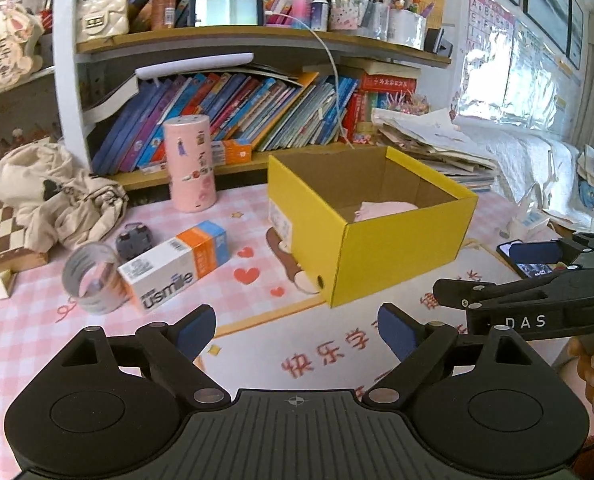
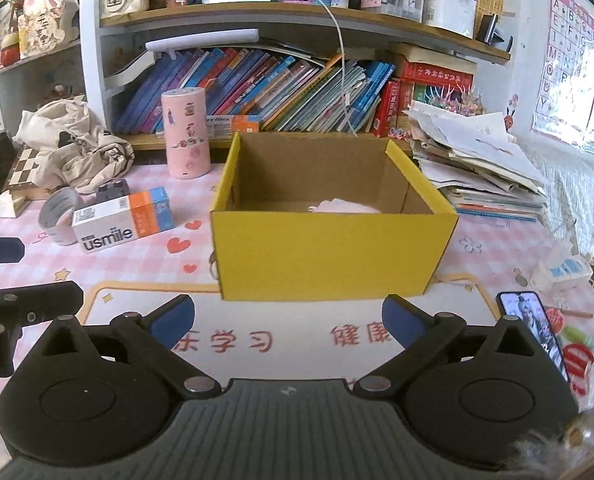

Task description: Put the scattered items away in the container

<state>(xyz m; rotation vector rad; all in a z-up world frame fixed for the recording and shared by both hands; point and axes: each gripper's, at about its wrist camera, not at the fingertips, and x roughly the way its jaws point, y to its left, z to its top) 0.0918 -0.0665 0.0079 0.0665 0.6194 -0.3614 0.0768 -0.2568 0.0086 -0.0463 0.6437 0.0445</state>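
Note:
An open yellow cardboard box stands on the pink checked table, with a pale pink item lying inside. To its left lie a white and orange usmile box, a roll of clear tape and a small dark object. A tall pink cylinder stands behind them. My left gripper is open and empty, in front of the box. My right gripper is open and empty, facing the box's front wall.
A bookshelf full of books runs along the back. A beige cloth bag and a chessboard lie at left. A paper stack sits at right. A phone and small trinkets lie right of the box.

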